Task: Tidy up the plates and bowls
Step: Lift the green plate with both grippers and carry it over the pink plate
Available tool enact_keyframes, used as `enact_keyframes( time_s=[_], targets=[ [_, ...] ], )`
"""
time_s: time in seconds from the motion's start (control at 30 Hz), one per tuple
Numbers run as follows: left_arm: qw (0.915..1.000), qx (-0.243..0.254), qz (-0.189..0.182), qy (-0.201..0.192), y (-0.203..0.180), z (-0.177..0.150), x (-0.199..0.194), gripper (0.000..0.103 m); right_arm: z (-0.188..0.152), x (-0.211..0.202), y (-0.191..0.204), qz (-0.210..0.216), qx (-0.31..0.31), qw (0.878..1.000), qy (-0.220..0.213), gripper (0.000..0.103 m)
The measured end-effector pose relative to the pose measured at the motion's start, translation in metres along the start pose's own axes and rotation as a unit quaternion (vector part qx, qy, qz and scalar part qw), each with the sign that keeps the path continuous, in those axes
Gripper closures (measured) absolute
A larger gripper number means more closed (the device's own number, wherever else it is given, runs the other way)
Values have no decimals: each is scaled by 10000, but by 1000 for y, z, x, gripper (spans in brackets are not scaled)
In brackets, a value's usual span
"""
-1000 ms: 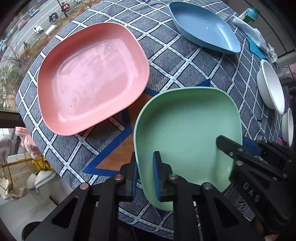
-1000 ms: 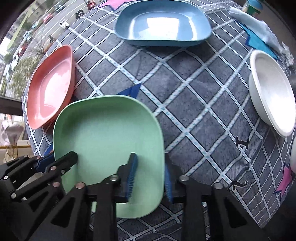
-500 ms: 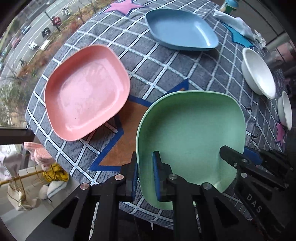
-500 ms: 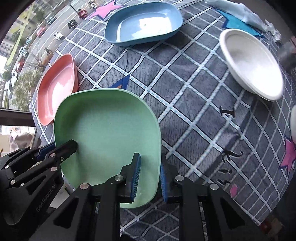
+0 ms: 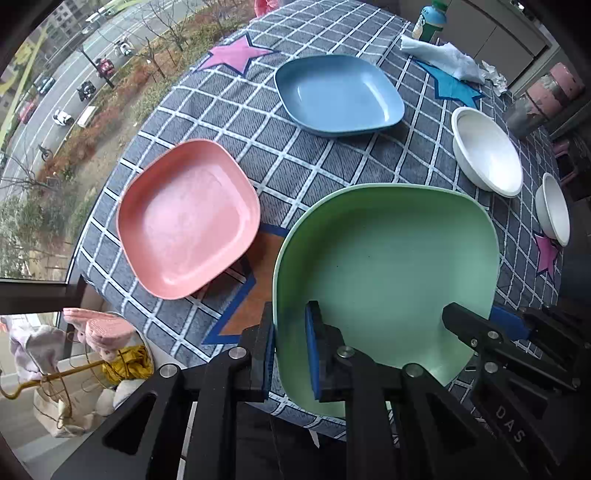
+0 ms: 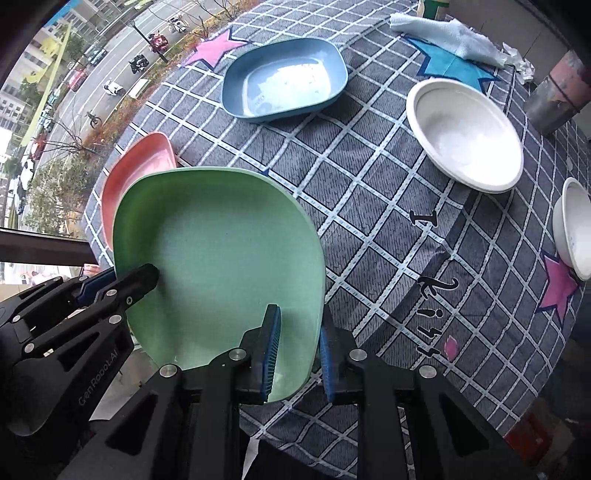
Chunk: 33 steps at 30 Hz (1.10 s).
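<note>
A green plate (image 5: 388,266) (image 6: 221,266) hangs above the table, held by both grippers. My left gripper (image 5: 290,343) is shut on its left rim; it shows in the right wrist view as the black gripper (image 6: 122,280) at the plate's left edge. My right gripper (image 6: 299,343) is shut on the plate's right rim, seen in the left wrist view (image 5: 484,325). A pink plate (image 5: 188,218) (image 6: 136,173) lies on the table to the left, partly hidden by the green plate in the right wrist view. A blue plate (image 5: 338,94) (image 6: 284,79) lies at the far side.
A large white bowl (image 5: 487,157) (image 6: 465,134) and a smaller white bowl (image 5: 554,214) (image 6: 578,229) sit at the right of the checked tablecloth (image 5: 295,155). A crumpled cloth (image 5: 443,57) and a bottle (image 5: 428,20) lie at the far edge. A window borders the left.
Both grippers have risen with the green plate between them; the table and the other dishes look smaller and farther below. The green plate has shifted toward the pink plate.
</note>
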<state>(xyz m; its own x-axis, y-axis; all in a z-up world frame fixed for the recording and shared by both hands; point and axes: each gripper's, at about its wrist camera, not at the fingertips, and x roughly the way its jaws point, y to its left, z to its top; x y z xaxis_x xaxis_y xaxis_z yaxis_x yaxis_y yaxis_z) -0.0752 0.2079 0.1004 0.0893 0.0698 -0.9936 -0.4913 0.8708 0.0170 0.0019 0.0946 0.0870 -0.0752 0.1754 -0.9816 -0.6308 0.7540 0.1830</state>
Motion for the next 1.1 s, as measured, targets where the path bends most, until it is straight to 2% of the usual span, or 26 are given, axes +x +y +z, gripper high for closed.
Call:
enact_keyframes(
  time_s=[0.4,0.6,1.1],
  targets=[
    [9999,-21,3,-108,20,1,-16,86,0,-22,25,14,-86,9998,-203,81],
    [9997,-241,-86,-65,42,0,-18,86,3,-23,40,2,-201,9997,-135,81],
    [9951,-988,-76,-28,124,4,-16,86,51,-19,130,-127,-938,9952,-260,81]
  ],
)
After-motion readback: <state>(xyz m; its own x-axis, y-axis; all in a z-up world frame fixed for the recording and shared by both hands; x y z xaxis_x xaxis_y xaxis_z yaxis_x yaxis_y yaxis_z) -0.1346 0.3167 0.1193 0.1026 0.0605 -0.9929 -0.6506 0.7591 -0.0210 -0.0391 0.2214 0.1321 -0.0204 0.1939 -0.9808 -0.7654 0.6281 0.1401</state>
